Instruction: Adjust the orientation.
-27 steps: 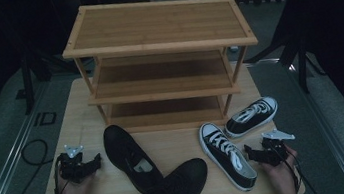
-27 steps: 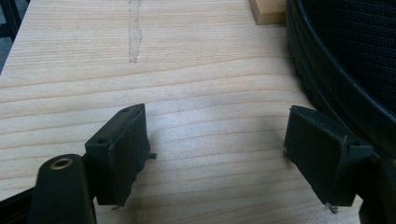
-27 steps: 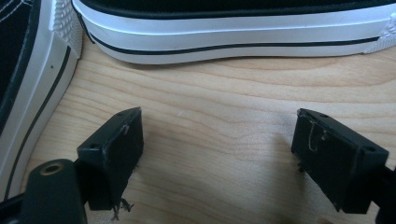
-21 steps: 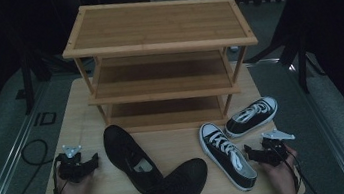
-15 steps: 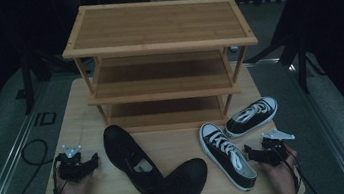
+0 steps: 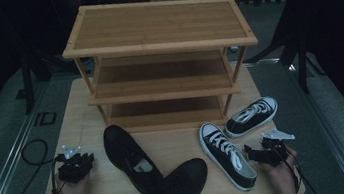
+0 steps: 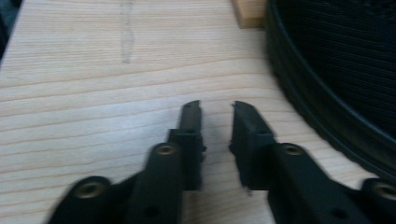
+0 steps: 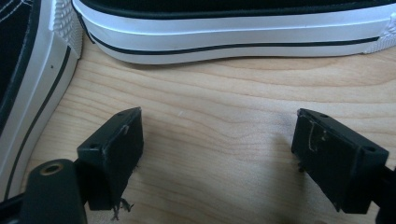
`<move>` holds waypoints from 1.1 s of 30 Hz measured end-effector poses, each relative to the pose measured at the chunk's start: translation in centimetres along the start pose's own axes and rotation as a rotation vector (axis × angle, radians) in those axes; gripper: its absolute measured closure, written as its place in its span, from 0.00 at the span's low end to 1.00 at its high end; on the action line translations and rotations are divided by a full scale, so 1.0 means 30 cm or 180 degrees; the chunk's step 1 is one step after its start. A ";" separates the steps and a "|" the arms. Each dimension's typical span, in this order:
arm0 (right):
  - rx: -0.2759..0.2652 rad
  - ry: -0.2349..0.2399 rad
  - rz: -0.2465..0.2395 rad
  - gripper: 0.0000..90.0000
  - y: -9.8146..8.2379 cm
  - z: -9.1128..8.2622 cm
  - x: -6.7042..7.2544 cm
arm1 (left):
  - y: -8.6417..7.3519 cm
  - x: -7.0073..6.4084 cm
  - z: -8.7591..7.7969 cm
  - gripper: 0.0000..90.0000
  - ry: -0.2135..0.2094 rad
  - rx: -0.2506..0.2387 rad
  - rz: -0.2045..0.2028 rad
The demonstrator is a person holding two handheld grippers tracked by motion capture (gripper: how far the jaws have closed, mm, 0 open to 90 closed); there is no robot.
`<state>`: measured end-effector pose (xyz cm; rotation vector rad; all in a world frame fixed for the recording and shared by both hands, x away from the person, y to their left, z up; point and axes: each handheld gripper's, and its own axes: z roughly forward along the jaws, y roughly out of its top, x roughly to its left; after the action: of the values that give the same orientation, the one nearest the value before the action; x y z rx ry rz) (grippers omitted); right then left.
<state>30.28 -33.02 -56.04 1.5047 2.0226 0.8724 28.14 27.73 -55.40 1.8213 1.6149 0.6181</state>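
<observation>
Sneakers, two, black canvas with white rubber soles, toe caps and white laces, at the right of the desk (image 6: 81, 114). Near sneaker (image 6: 227, 154): long axis runs from far-left to near-right, toe toward the rack. Far sneaker (image 6: 252, 115): lies crosswise, its long axis running left to right and slightly away, just right of the near one's toe.

Black shoes, two, matte, all-black, at centre. Left black shoe (image 6: 130, 155) runs far-left to near-right; near black shoe (image 6: 169, 190) crosses below it, reaching the desk's near edge.

Rack (image 6: 158, 43): three-tier, pale slatted wood, rectangular, at the far side of the desk.

Right claw (image 6: 254, 155): on the desk just right of the near sneaker, spread wide, nothing between its pads, bare wood grain beneath. Left claw (image 6: 79, 165): at the near left, well apart from the left black shoe, narrowly parted, holding nothing; a ribbed black sole edge (image 7: 336, 93) lies beside it.

Nothing has moved since the earlier frames; shoes and both hands lie as before.
</observation>
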 end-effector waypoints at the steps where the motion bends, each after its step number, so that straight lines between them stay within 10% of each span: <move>1: 0.0000 0.0000 0.0000 0.19 0.000 0.000 0.000 | 0.002 -0.003 -0.001 0.94 -0.0037 -0.0002 0.0011; 33: -0.0002 0.0008 -0.0013 0.19 0.000 0.000 0.000 | 0.127 -0.112 0.110 1.00 -0.0113 0.0160 0.0432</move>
<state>30.28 -33.01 -56.05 1.4995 2.0264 0.8736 32.64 23.71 -54.80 1.9801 1.5053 0.6061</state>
